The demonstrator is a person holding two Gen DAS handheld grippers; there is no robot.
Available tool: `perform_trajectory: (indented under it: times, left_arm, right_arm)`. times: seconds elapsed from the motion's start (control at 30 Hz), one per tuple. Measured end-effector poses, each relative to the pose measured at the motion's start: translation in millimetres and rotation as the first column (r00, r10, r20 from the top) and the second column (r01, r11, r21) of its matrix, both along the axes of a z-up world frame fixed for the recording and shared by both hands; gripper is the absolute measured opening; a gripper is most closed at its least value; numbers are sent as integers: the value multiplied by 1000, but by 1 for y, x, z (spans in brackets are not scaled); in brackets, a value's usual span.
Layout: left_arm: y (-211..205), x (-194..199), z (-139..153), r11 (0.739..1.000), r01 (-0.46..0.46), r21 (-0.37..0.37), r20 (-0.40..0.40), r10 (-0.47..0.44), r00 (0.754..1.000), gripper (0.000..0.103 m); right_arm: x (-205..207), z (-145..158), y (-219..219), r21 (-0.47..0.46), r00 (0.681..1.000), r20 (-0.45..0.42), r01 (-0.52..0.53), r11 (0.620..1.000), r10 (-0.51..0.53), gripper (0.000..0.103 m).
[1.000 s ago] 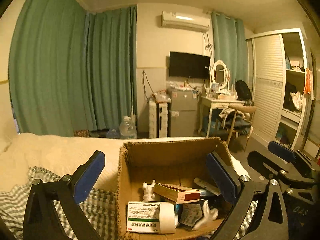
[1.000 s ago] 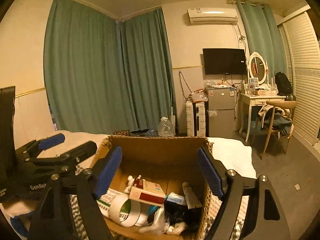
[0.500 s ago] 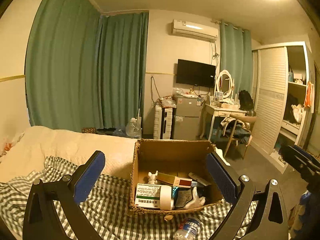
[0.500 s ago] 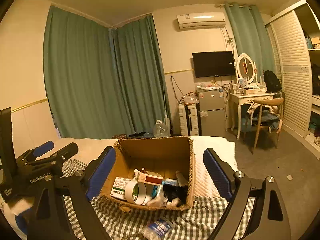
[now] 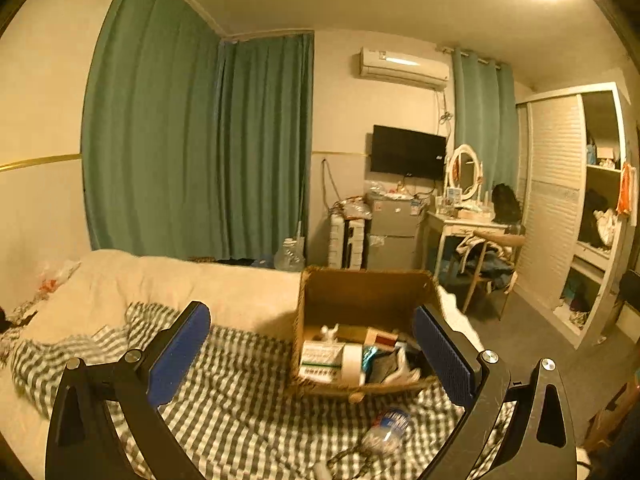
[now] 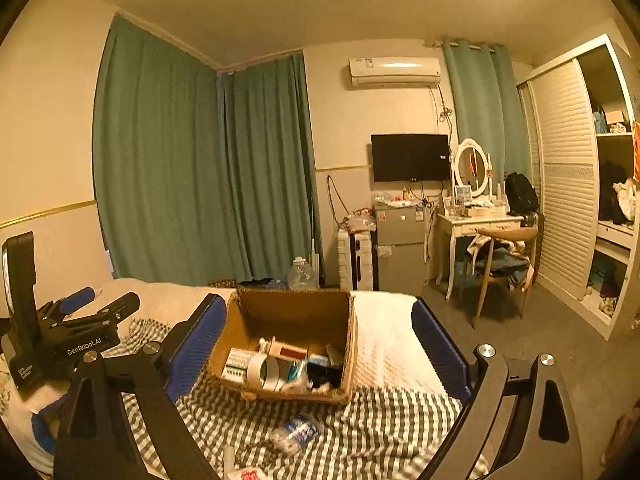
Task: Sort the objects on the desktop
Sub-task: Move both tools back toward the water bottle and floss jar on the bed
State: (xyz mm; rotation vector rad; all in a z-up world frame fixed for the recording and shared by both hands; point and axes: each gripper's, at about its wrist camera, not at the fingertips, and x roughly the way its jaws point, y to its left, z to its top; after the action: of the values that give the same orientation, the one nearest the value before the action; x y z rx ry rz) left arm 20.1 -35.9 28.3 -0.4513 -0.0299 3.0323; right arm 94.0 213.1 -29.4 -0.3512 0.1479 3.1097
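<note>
An open cardboard box (image 5: 360,292) (image 6: 292,308) stands on the checked blanket, holding a green-and-white medicine box (image 5: 320,360), a tape roll (image 6: 264,368), a red-edged carton (image 6: 288,350) and several other small items. A crushed plastic bottle (image 5: 386,430) (image 6: 296,432) lies on the blanket in front of the box. My left gripper (image 5: 310,312) is open and holds nothing; it also shows at the left of the right wrist view as the left gripper (image 6: 108,298). My right gripper (image 6: 319,302) hangs back from the box, its jaws opening with nothing between them.
The checked blanket (image 5: 240,400) covers a bed with a cream duvet (image 5: 180,284). A red-and-white packet (image 6: 248,474) lies at the near edge. Beyond the bed are green curtains, a small fridge (image 6: 400,252), a dressing table with a chair (image 6: 500,264) and a wardrobe. Bare floor lies to the right.
Both grippers have drawn back and up from the box, which now looks smaller and farther off. The bottle and blanket came into view. The right jaws stand wider.
</note>
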Motion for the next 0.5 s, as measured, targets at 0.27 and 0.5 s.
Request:
perform_trajectory:
  times: [0.27, 0.5]
  left_arm:
    - [-4, -4, -55, 1000, -1, -1, 84, 1, 996, 103]
    - [0, -29, -110, 998, -32, -47, 191, 41, 981, 103]
  right_arm:
    - [19, -38, -8, 7, 997, 78, -10, 1000, 9, 94]
    - [-9, -75, -17, -3, 989, 142, -28, 1000, 28, 94]
